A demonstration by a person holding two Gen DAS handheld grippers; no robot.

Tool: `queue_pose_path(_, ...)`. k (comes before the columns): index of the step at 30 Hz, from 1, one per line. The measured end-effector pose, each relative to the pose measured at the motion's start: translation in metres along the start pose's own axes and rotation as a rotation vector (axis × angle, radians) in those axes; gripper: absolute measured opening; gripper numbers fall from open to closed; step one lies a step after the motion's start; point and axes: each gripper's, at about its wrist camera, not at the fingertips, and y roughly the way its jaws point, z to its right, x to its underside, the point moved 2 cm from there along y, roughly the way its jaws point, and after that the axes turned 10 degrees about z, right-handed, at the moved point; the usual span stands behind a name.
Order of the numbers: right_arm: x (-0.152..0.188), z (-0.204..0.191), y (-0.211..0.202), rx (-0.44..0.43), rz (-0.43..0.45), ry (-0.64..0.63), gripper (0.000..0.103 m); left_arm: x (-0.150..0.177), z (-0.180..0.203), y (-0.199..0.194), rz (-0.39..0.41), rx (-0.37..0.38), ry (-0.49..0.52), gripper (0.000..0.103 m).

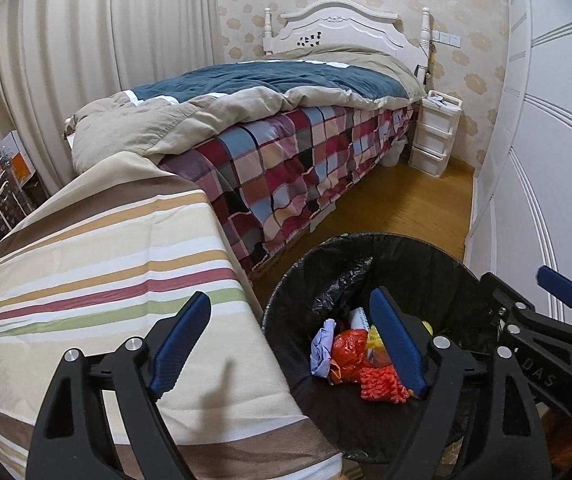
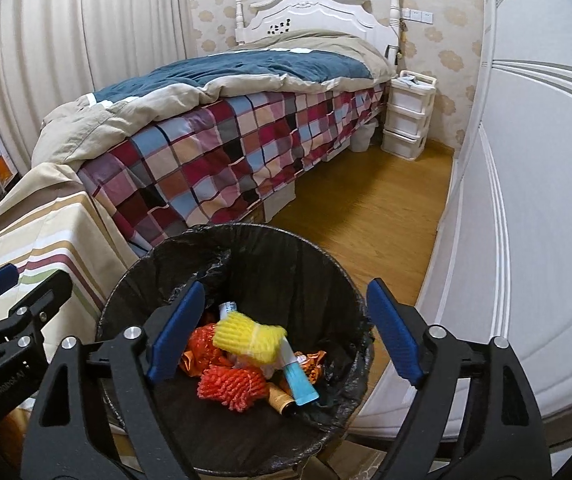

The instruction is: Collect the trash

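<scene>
bin mouth [image 2: 270, 236] open, bed [image 2: 214, 152] beside

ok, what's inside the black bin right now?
Inside the bin, on the black liner: yellow foam net, red foam net, orange wrapper, blue-capped tube, brown cylinder, pale blue crumple. Anything beneath the pile is covered.

The bin [image 2: 337, 280] is lined with thin, crinkled, slightly glossy black plastic film. Inside lie yellow foam netting [image 2: 252, 334], orange foam netting [image 2: 232, 386] with a rough knobbly surface, shiny crumpled orange wrapper [image 1: 347, 350] and a smooth blue plastic tube [image 2: 299, 380]. The floor [image 2: 365, 208] looks like smooth, satin wood. The striped cloth [image 1: 98, 264] is matt woven fabric. The wardrobe door [image 2: 525, 200] is smooth, white and faintly glossy.
</scene>
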Motion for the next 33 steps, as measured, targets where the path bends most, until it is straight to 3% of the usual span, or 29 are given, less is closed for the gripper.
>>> queue_pose_path(13,-0.003,-0.003,-0.021,0.038,0.045,-0.029,0.097,0.0,-0.019,-0.018,0.031,-0.056,0.0,0.09)
queue_pose_path(33,0.02,-0.031,-0.081,-0.019,0.057,-0.023,0.098,0.025,-0.051,-0.086,0.056,-0.102,-0.015,0.093)
